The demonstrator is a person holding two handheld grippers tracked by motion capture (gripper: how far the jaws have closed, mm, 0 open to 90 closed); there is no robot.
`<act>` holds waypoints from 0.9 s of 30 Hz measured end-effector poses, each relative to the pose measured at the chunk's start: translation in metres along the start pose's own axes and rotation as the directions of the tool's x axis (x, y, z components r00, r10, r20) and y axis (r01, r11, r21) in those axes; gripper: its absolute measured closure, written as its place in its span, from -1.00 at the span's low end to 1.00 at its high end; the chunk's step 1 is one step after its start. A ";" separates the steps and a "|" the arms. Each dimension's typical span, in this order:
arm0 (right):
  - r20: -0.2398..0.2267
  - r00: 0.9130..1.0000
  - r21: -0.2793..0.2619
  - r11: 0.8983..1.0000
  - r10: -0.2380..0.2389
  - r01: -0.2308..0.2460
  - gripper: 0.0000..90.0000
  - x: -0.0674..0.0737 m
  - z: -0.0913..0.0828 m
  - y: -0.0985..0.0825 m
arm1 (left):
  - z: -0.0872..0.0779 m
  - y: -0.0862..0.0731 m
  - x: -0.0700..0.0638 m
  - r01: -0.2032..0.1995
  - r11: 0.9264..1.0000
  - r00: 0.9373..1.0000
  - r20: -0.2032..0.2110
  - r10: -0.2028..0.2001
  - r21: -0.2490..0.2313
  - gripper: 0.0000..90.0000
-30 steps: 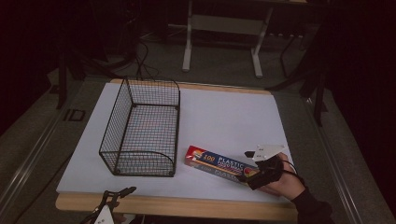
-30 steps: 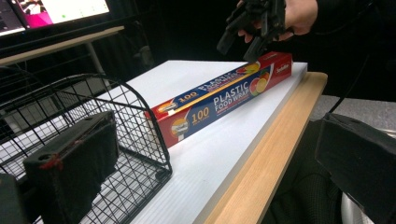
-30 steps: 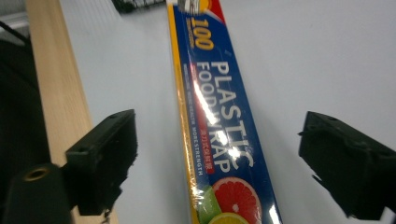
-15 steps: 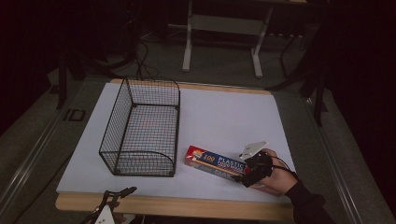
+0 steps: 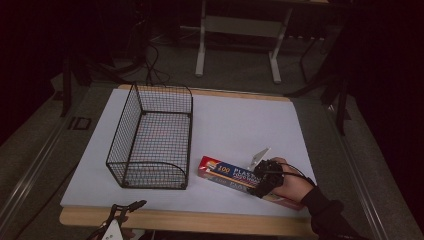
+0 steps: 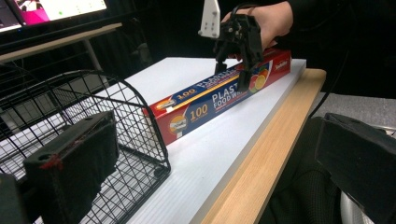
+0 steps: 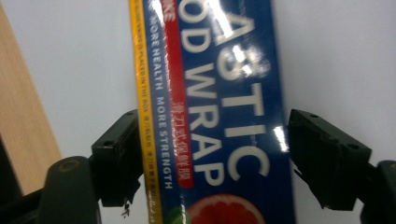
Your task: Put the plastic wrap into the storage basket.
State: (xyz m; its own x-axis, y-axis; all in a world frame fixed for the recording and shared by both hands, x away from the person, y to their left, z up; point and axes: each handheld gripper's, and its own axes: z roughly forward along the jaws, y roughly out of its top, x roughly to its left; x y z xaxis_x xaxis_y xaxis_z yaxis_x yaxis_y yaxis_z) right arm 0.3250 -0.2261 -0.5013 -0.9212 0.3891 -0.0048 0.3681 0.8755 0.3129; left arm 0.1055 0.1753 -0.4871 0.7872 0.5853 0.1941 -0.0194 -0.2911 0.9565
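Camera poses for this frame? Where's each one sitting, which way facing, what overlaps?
High view: above the person's table edge, looking forward and down on the wire basket, plastic wrap box and right hand.
Left gripper view: low at the near edge, looking across to the right gripper; own left gripper jaws wide apart.
Right gripper view: straight down on the box, jaws straddling it, closing.
Shared: the box, in all three.

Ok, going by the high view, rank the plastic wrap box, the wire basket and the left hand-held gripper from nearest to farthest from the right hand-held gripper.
1. Plastic wrap box: between the jaws of the right hand-held gripper.
2. Wire basket: left of the box, mid-table.
3. Left hand-held gripper: at the table's near edge, bottom left.
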 end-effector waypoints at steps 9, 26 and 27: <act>-0.016 0.999 0.095 0.994 -0.048 0.049 -0.21 0.003 0.004 0.014 | 0.001 0.000 0.000 0.000 1.000 1.000 0.003 0.000 0.007 -1.00; -0.025 0.995 0.244 0.965 -0.094 0.097 -0.11 0.004 0.007 0.030 | 0.001 -0.001 0.000 -0.005 1.000 1.000 0.002 0.005 0.011 -1.00; -0.014 0.995 0.237 0.967 -0.096 0.096 -0.11 0.005 0.007 0.029 | 0.001 -0.001 0.000 -0.005 1.000 1.000 0.002 0.005 0.012 -1.00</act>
State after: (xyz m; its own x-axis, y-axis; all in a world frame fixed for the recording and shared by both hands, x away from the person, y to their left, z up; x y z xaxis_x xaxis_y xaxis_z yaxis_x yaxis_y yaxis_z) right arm 0.3316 -0.1964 -0.4984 -0.9538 0.2995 -0.0217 0.2971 0.9517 0.0773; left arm 0.1060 0.1746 -0.4880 0.7883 0.5825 0.1981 -0.0159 -0.3026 0.9530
